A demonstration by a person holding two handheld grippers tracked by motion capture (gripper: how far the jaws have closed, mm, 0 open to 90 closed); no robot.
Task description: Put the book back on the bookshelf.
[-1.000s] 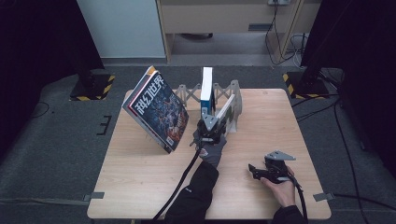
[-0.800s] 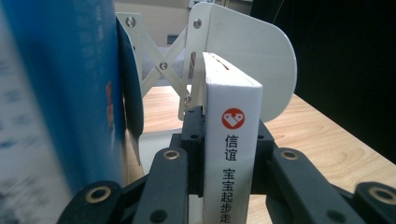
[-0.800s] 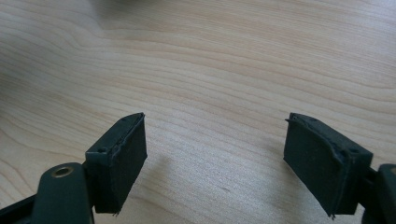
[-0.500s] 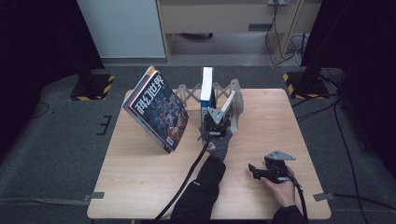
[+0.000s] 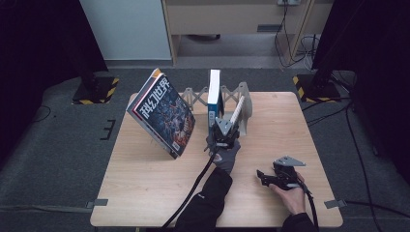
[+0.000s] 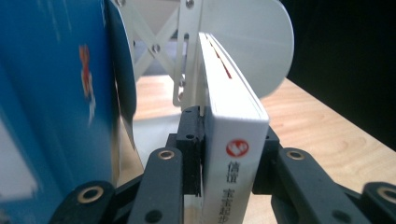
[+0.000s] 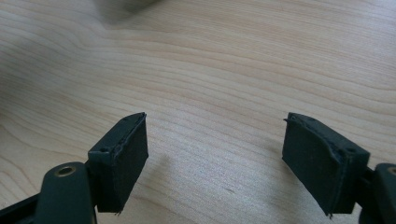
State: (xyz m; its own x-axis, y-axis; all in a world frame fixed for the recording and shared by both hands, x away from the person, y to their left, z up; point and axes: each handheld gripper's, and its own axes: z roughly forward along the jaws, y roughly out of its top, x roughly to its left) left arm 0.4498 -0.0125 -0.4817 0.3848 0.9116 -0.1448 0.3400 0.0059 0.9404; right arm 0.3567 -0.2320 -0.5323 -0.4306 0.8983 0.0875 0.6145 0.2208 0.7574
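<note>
Left gripper view: white hardback book with red logo on its spine (image 6: 232, 154), upright in white expanding lattice rack (image 6: 187, 42) beside blue book (image 6: 51, 107); left gripper (image 6: 229, 149) just easing open, pads at its covers. Likely stiff, moderately heavy, glossy; grasp low across spine. Right gripper (image 7: 224, 163) open over wooden table (image 7: 224, 60)

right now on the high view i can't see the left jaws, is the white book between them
observer: yes, the left gripper view shows the white book between the left gripper jaws, pads against both covers; the jaws have just been opening
operator: anything tight beside it
observer: a blue book stands close on one side, apart from it
operator: right gripper carrying anything
observer: no, the right gripper is open over bare table
</note>
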